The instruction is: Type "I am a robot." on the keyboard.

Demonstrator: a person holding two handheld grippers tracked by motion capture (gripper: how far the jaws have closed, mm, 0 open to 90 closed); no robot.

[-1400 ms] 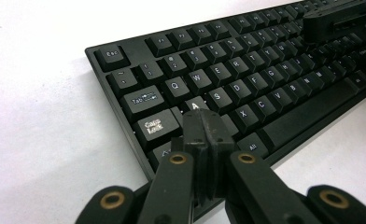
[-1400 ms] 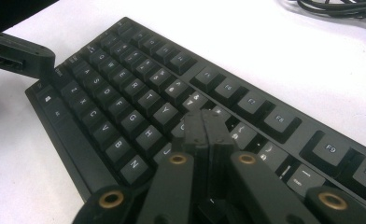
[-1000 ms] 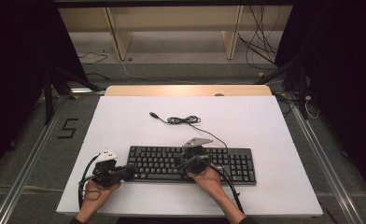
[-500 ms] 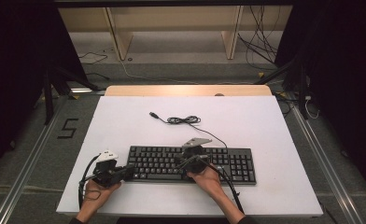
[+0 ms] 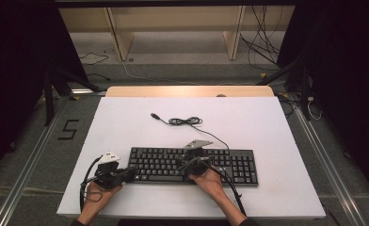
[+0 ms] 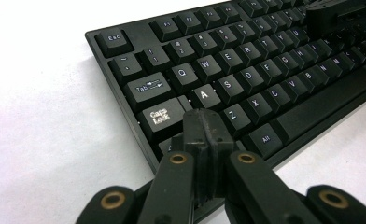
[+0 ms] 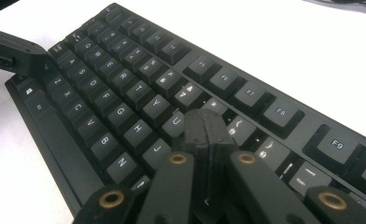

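on the white worktop (image 5: 126, 122) lies a flat black keyboard (image 5: 229, 162), near the person. left claw (image 6: 204, 126) and right claw (image 7: 208, 127) are both pinched closed, empty, tips over the keys, likely for pressing.

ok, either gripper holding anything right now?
No. Left gripper and right gripper are both shut with nothing between the jaws, tips poised over the keyboard.

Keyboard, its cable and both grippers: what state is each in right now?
keyboard: flat on the white table, near the front edge.
cable: unplugged, loosely coiled behind the keyboard, plug end lying free.
left gripper: jaws shut, empty, tip over the keyboard's left end by Caps Lock.
right gripper: jaws shut, empty, tip over the mid keys.
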